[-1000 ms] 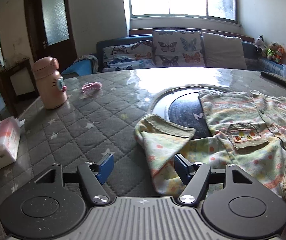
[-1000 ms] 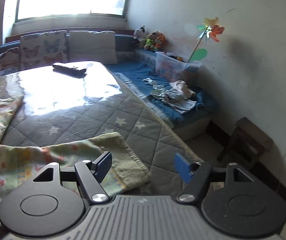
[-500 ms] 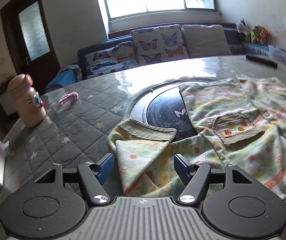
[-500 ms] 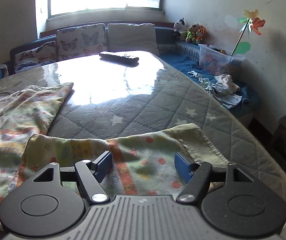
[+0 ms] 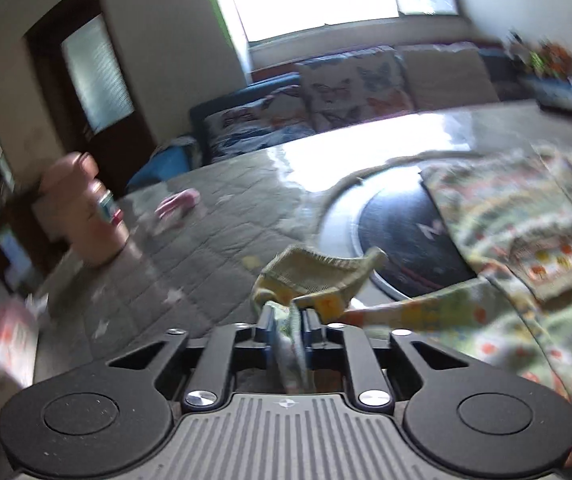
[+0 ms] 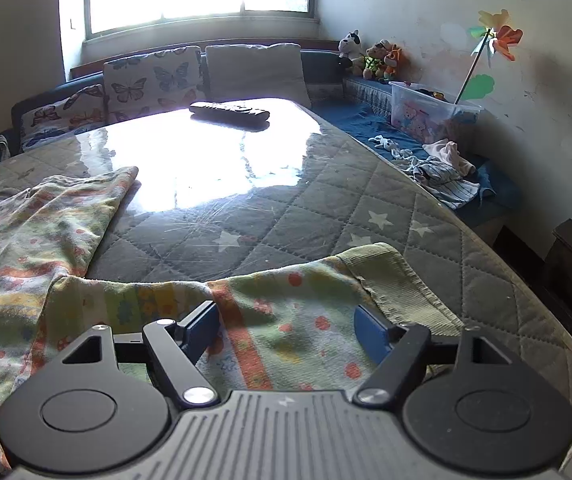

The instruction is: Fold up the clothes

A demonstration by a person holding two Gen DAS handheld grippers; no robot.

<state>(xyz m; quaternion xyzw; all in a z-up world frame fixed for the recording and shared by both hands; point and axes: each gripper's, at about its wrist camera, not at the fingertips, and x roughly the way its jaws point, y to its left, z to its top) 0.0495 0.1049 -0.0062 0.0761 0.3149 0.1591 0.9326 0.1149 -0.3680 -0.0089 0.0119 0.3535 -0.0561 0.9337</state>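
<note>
Garment: one floral yellow-green cotton shirt (image 6: 26, 248) spread on the grey quilted star-print table (image 6: 326, 216).
Left gripper (image 5: 288, 320): pinching one ribbed sleeve cuff (image 5: 314, 272).
Right gripper (image 6: 288, 328): spread wide over the other sleeve (image 6: 294, 304).

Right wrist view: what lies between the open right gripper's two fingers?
The patterned shirt's sleeve lies flat on the quilted table cover, spanning the gap of the right gripper; the jaws stand wide apart.
</note>
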